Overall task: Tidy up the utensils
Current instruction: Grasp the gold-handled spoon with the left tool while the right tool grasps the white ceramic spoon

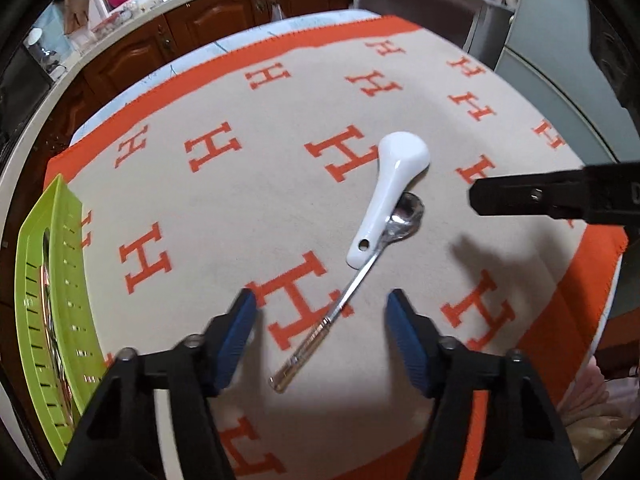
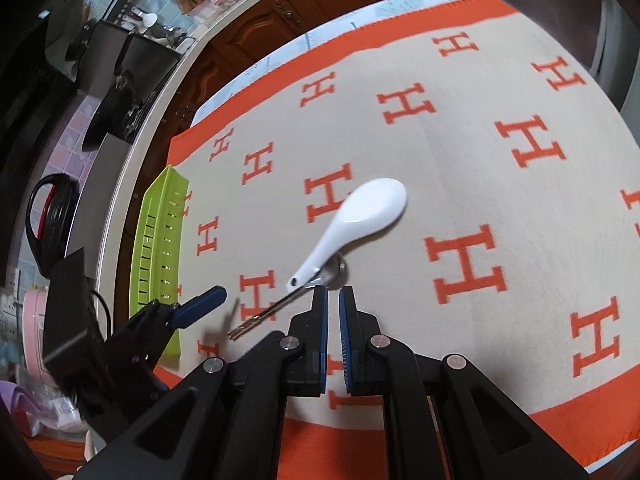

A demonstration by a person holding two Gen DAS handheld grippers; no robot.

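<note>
A beige cloth (image 1: 224, 208) with a broad orange border covers the tabletop, and the only writing to be read anywhere is its repeated pattern of large orange "H" letters. At the tabletop's left edge stands a lime-green slotted plastic basket (image 1: 60, 280); what lies inside it cannot be made out. Near the middle of the cloth a white ceramic spoon (image 1: 394, 192) lies bowl-down, its handle crossing over the bowl of a steel spoon (image 1: 360, 280), the two touching; neither shows a brand mark. The steel spoon's handle runs back toward the near edge. The left tongs (image 1: 320, 300) hang released, blue pads either side of that steel handle without pressing it. The right tongs (image 2: 333, 292) are clenched with nothing between them, tips just beside the steel spoon's bowl.
</note>
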